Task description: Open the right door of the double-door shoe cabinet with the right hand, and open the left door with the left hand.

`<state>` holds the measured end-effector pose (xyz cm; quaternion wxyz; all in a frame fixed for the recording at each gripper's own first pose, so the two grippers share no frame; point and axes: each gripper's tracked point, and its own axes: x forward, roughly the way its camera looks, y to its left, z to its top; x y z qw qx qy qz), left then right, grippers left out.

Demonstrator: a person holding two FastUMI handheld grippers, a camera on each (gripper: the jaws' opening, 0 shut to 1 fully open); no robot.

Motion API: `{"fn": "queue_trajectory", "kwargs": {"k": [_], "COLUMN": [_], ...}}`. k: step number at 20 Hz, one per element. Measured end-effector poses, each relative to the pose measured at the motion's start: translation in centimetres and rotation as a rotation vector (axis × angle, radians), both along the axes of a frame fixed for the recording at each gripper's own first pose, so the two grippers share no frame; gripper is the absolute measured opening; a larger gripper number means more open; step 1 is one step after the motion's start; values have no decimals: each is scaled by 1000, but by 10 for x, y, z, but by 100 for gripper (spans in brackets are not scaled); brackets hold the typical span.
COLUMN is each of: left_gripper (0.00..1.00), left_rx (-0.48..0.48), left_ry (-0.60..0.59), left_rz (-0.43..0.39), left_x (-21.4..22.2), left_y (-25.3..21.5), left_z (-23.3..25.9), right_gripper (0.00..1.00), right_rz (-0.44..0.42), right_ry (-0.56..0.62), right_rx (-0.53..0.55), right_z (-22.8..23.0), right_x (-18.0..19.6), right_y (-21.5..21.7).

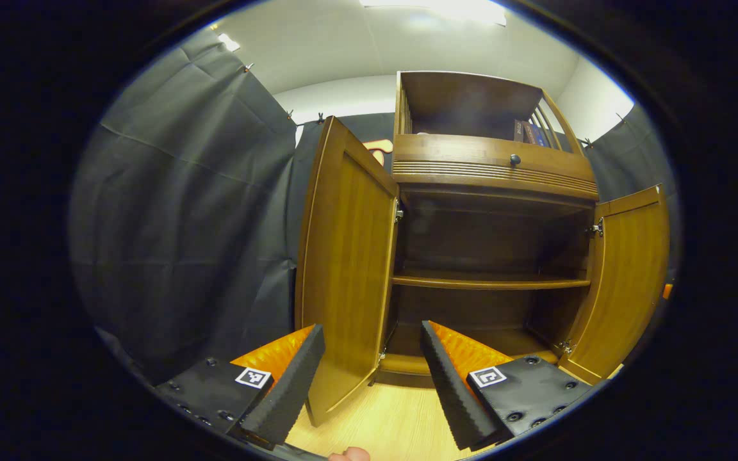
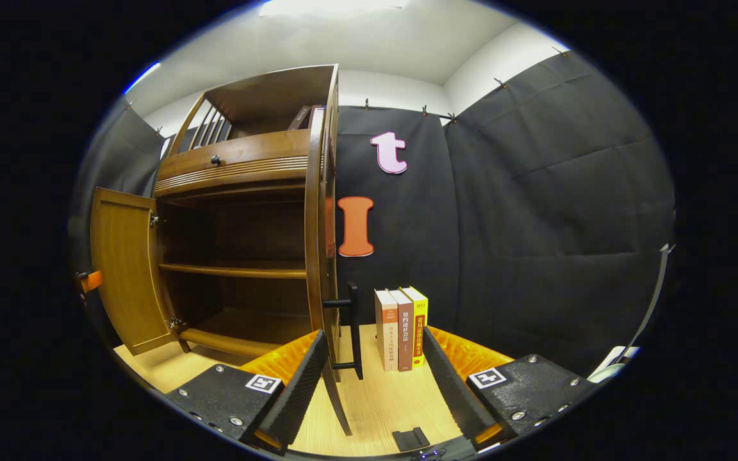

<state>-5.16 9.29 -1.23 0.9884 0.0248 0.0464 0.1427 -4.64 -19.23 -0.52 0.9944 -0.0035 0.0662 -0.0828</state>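
Both doors are standing open, the left tool and right tool are spreading wide, holding nothing, so only backing away remains.

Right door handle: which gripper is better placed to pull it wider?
Right. The handle sits just ahead of the right gripper, near the gap between its open fingers. The left gripper, also open, faces the left door instead.

The shoe cabinet stands with both doors swung open, the left door edge between the left gripper's spread fingers, not touching either.
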Motion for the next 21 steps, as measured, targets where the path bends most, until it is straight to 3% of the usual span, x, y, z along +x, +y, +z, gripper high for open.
{"fn": "queue_trajectory", "kwargs": {"k": [1, 2, 3, 4, 9, 10, 11, 14, 15, 16, 18, 21], "left_gripper": [97, 98, 98, 98, 98, 98, 98, 98, 98, 96, 98, 98], "left_rx": [10, 15, 11, 9, 71, 78, 79, 83, 78, 56, 6, 37], "left_ry": [0, 4, 10, 10, -9, -12, -13, -14, -18, -21, -23, -30], "left_rz": [4, 2, -16, -33, -52, -54, -64, -99, -100, -87, -101, -86], "left_x": [3, 7, 13, 18, 32, 32, 31, 30, 30, 29, 28, 24], "left_y": [-3, -5, -13, -18, -20, -22, -25, -36, -36, -36, -45, -41], "left_z": [-2, -2, -3, -1, 11, 13, 13, 13, 14, 14, 11, 12], "right_gripper": [91, 98, 97, 91, 91, 98, 91, 91, 98, 91, 91, 91], "right_rz": [4, 8, 14, 22, 45, 43, 42, 46, 48, 53, 45, 41], "right_ry": [2, -2, -6, -8, 1, 1, -2, -13, -19, -23, -19, -28], "right_rx": [2, 9, 20, 35, 86, 83, 79, 77, 81, 82, 68, 72], "right_z": [-1, 1, 1, 1, -3, -2, -1, 4, 6, 7, 7, 10], "right_x": [1, 4, 6, 8, 7, 7, 8, 8, 9, 10, 10, 8], "right_y": [1, 2, 4, 8, 14, 13, 13, 16, 17, 19, 15, 14]}}
